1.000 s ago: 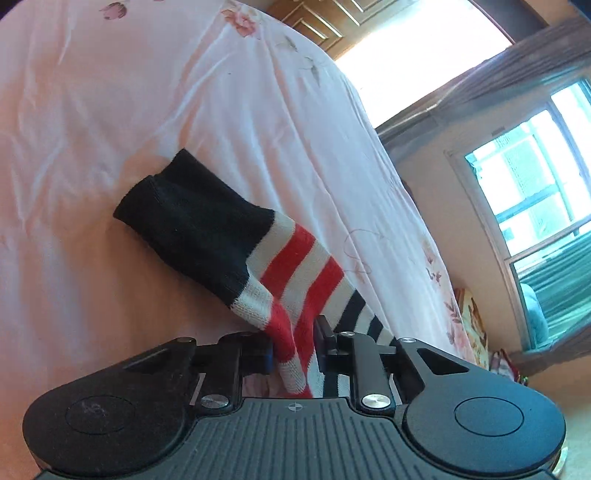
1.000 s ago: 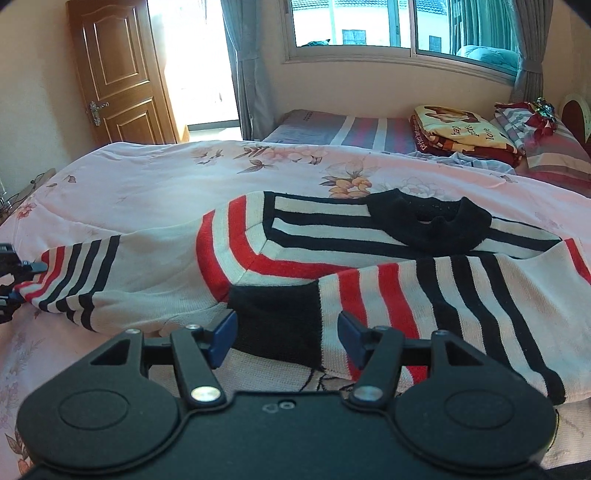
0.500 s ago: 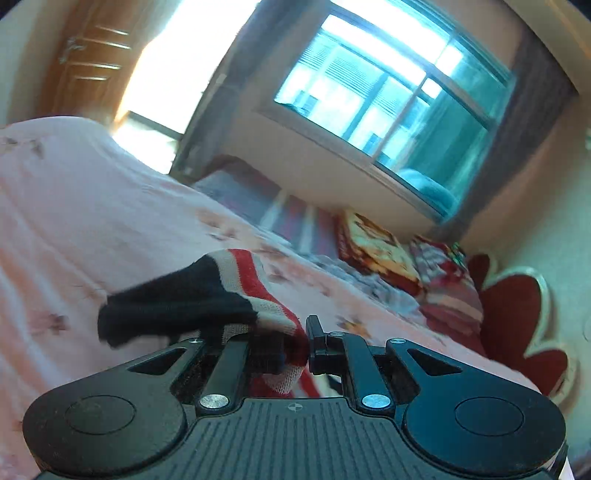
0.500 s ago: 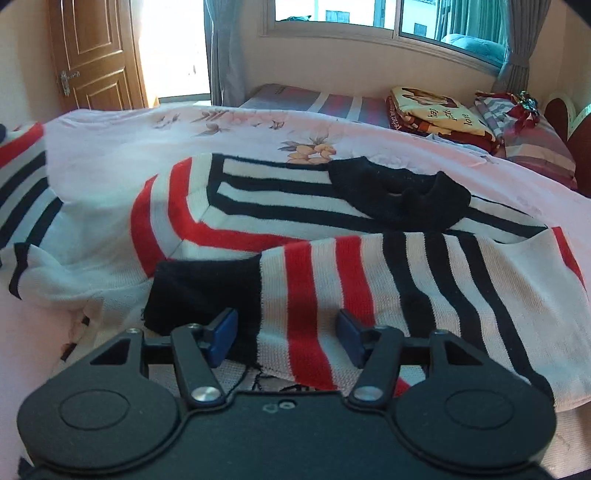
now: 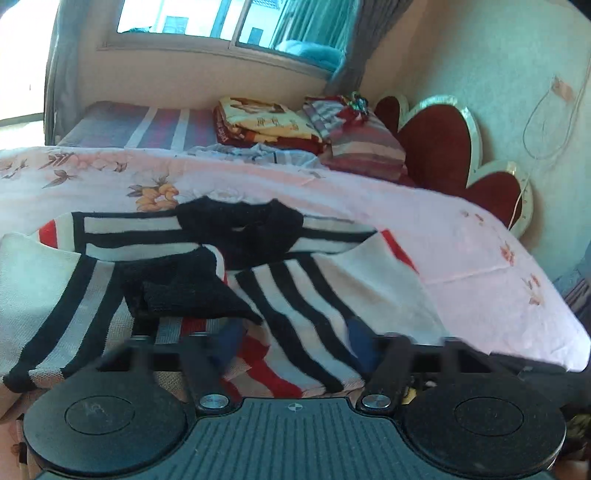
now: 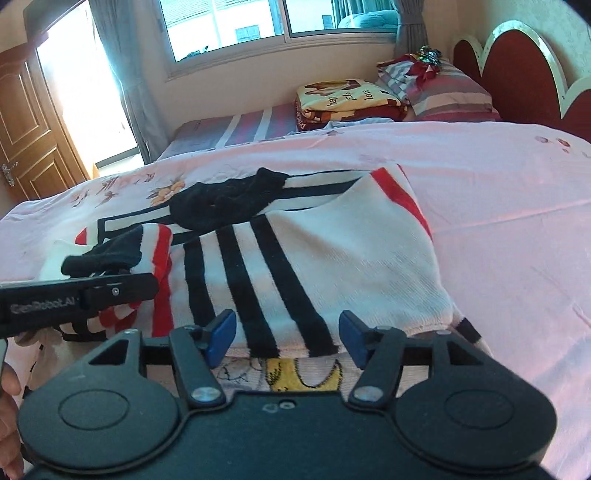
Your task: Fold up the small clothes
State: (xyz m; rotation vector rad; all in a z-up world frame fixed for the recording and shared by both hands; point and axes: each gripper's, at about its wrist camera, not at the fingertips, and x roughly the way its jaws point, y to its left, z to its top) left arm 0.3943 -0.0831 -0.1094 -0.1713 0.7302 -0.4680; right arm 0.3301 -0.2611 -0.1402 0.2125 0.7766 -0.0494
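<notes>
On the pink floral bedspread (image 6: 498, 192) the striped sweater (image 6: 332, 258) lay flat, collar (image 6: 225, 203) toward the window (image 6: 277, 22), one sleeve folded across the chest with its black cuff (image 5: 177, 291) resting on the stripes. Left tongs (image 5: 295, 339) stood spread wide, the jaws having just been opening; the sweater's striped knit lay beneath and between the blurred blue pads (image 5: 360, 343), not pinched. Right tongs (image 6: 284, 338) were partly spread over the sweater's near edge, pads clear of the cloth, nothing pinched. In the right wrist view the left device entered from the left edge, just beside the red-striped sleeve (image 6: 159, 251). Folded blankets (image 6: 343, 99) and a pillow (image 6: 450, 92) sat near the red headboard (image 6: 517, 62), well apart from the sweater.
</notes>
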